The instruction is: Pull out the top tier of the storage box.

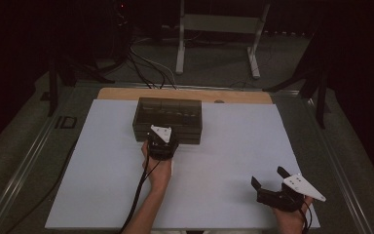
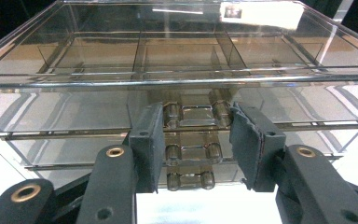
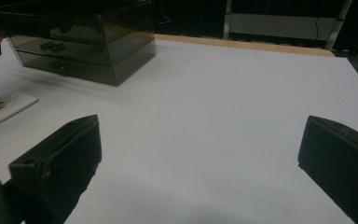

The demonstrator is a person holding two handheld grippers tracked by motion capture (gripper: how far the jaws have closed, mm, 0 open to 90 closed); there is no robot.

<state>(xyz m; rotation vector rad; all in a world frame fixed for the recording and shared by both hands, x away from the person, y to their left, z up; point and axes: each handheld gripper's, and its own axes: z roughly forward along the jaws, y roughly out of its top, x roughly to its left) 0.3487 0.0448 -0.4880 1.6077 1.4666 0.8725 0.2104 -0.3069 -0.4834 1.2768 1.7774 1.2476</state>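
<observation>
Smoked clear drawer box standing toward the far middle of the white table sheet, 3 drawers stacked under a lidded top tray split into compartments.

Left gripper pushed up against the front of that box, held by the left hand. In the left gripper view: left gripper with its jaws partly closed, 1 pad on either side of the top drawer's handle. Left pad just beside the handle's left post, right pad just beside its right post; impossible to tell whether the pads actually press on the posts. Middle handle and bottom handle visible lower down between the jaws, untouched. All 3 drawers sitting flush with the front.

Right gripper resting near the sheet's near right corner, well apart from the box, jaws spread wide with nothing between them. In the right gripper view: right gripper above bare white sheet, the drawer box far off at upper left, a small white card lying flat on the sheet near the box.
</observation>
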